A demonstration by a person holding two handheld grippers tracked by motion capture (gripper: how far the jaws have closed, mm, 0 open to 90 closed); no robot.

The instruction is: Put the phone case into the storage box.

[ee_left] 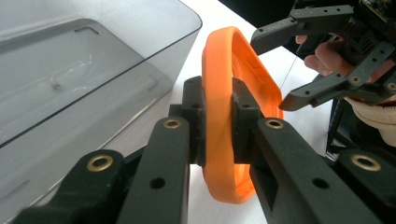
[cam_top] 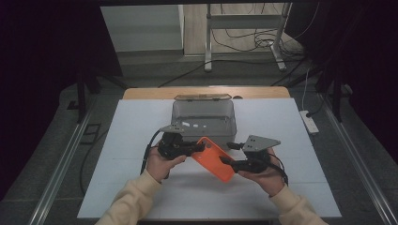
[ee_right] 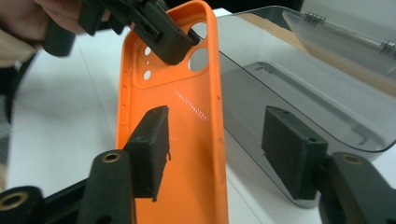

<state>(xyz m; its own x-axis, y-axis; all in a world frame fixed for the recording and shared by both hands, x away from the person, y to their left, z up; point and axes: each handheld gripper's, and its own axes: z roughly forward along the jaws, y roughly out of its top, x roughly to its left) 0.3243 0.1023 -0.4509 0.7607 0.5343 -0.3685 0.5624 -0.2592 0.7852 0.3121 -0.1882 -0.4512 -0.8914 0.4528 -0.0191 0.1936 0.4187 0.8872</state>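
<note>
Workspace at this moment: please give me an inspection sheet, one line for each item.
Surface: white table top with a wooden strip along its far edge.
Job's things: orange phone case held above the table; clear grey plastic box behind it, lid open.
Clutter: nothing seen.
Grippers: left gripper shut on the case's edge; right gripper open, its jaws on either side of the case's other end.
Cables: black cable trails from the left gripper; loose cables on the floor.
Surroundings: metal stand legs, white power strip, dark curtains.
</note>
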